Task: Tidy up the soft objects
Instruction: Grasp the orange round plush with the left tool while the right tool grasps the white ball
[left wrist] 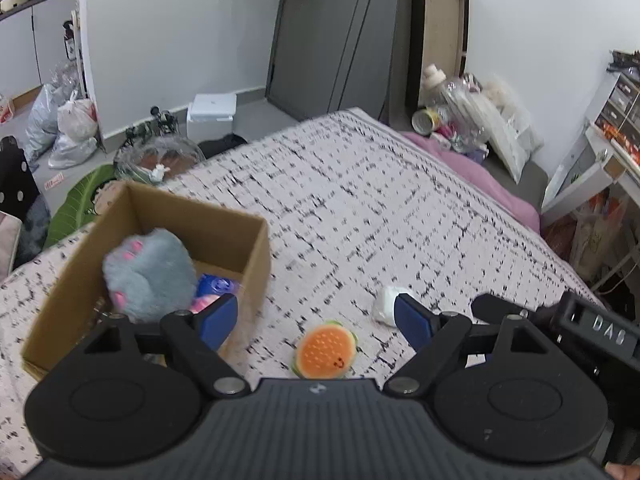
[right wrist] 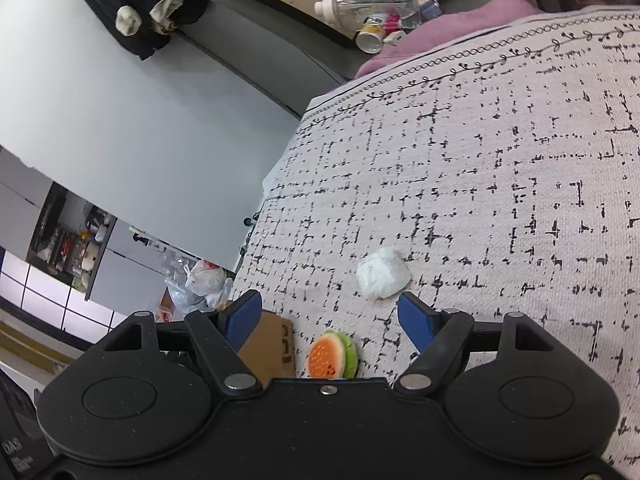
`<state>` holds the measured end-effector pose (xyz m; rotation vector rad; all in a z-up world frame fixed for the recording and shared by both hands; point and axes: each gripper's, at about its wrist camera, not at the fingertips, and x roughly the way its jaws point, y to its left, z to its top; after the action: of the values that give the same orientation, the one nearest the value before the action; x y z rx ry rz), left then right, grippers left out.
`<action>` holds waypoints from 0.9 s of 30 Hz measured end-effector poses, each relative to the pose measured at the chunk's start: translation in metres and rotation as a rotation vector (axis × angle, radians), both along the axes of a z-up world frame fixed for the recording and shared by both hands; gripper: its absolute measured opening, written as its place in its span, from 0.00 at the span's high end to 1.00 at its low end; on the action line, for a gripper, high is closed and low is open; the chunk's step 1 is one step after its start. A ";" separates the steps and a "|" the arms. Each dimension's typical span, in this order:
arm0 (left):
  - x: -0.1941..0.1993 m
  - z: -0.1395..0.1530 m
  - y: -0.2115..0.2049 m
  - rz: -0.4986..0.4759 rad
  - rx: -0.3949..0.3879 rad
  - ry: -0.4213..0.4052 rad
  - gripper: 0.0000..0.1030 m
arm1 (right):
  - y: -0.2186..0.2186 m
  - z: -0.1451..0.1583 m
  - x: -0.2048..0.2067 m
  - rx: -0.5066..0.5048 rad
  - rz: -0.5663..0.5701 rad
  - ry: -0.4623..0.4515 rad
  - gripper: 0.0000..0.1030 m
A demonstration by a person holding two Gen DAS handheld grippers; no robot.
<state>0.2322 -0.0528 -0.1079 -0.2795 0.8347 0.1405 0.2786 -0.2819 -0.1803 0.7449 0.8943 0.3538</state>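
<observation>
We have both pairs of tongs spread wide and empty over the bed [left wrist: 400,184], whose black-flecked cover carries the two soft things not yet put away. The left tongs [left wrist: 316,322] hang with the burger plush [left wrist: 326,354] almost straight below the gap between their blue pads, slightly nearer us than the tips, so a short drop would bring it between them. The white soft lump [left wrist: 384,306] sits just beside the burger, up against the right-hand pad in that view. From the right tongs [right wrist: 330,316] the burger plush [right wrist: 332,354] also lies low in the gap, on edge with its flat faces turned sideways, while the white lump [right wrist: 384,278] rests just beyond the tips, a little toward the right pad. We judge the white lump the natural target for the right hand and the burger for the left, though both hands are near either one. The cardboard box [left wrist: 256,256] stands on the bed to the left of the left tongs, already holding a grey paw plush [left wrist: 150,276] and something blue and pink beneath it. Whatever we lift goes leftward.
</observation>
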 end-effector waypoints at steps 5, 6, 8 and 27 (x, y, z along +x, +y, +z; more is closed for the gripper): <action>0.011 -0.023 -0.011 -0.004 0.006 0.037 0.18 | -0.006 -0.014 0.013 0.011 -0.007 0.038 0.27; 0.013 -0.027 -0.012 -0.005 0.010 0.045 0.18 | -0.006 -0.016 0.016 0.011 -0.005 0.043 0.27; 0.017 -0.035 -0.016 -0.007 0.019 0.060 0.18 | -0.006 -0.019 0.021 0.008 -0.002 0.050 0.27; 0.044 -0.094 -0.042 -0.013 0.095 0.099 0.19 | 0.010 -0.053 0.069 -0.088 0.045 0.115 0.27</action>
<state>0.2765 -0.0947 -0.2021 -0.1787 0.9255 0.1826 0.3477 -0.2716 -0.2337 0.6700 1.0296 0.3122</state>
